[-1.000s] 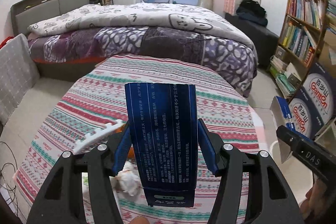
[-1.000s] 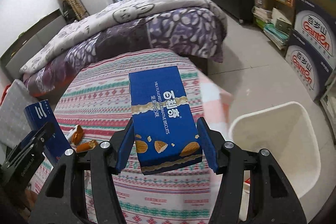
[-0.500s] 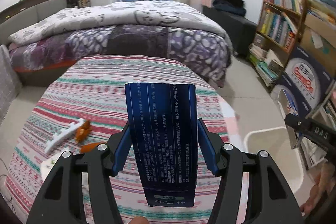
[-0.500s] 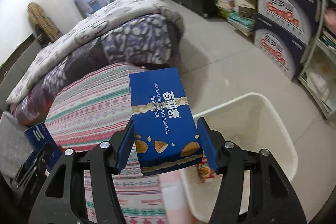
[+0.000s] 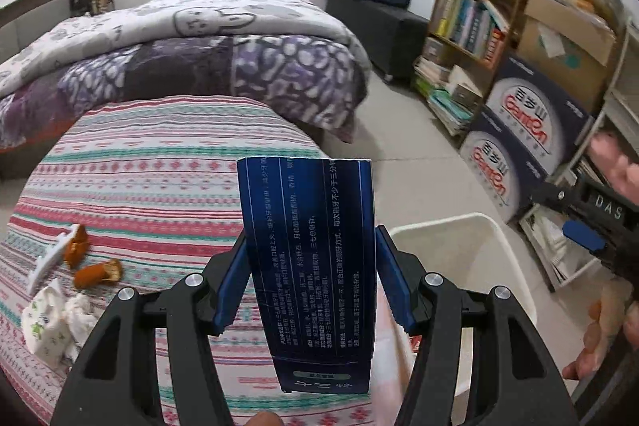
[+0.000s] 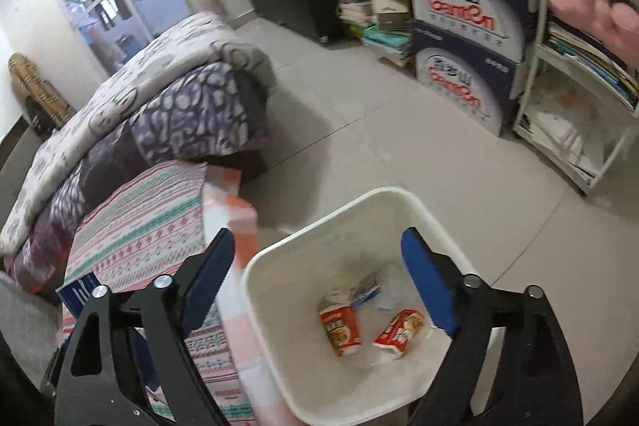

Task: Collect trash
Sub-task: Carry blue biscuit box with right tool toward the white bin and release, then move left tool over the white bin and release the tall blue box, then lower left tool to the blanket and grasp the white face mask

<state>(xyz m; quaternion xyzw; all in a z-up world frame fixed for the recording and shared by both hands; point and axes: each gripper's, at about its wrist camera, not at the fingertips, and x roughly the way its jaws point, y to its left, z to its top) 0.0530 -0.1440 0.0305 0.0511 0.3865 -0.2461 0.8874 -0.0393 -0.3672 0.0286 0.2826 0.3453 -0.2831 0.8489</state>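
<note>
My left gripper (image 5: 309, 284) is shut on a tall dark blue box (image 5: 309, 266) with white print, held upright over the table's right edge. The white trash bin (image 5: 499, 250) stands on the floor to its right. My right gripper (image 6: 317, 282) is open and empty above the white trash bin (image 6: 259, 290). Inside the bin lie two red cup-noodle containers (image 6: 339, 326) and some white and blue scraps (image 6: 367, 292). The blue biscuit box is out of sight. The right gripper also shows at the right of the left wrist view (image 5: 587, 230).
The table with a striped patterned cloth (image 5: 159, 186) holds orange peels (image 5: 94, 272), a white plastic piece (image 5: 48, 258) and crumpled tissue (image 5: 56, 318) at its left. A bed (image 5: 179, 58) lies behind. Bookshelves (image 5: 479, 6) and Ganten cartons (image 6: 463, 38) line the right wall.
My right gripper swung over the bin and opened; the blue biscuit box has left its jaws. My left gripper moved right with the dark blue box still in it.
</note>
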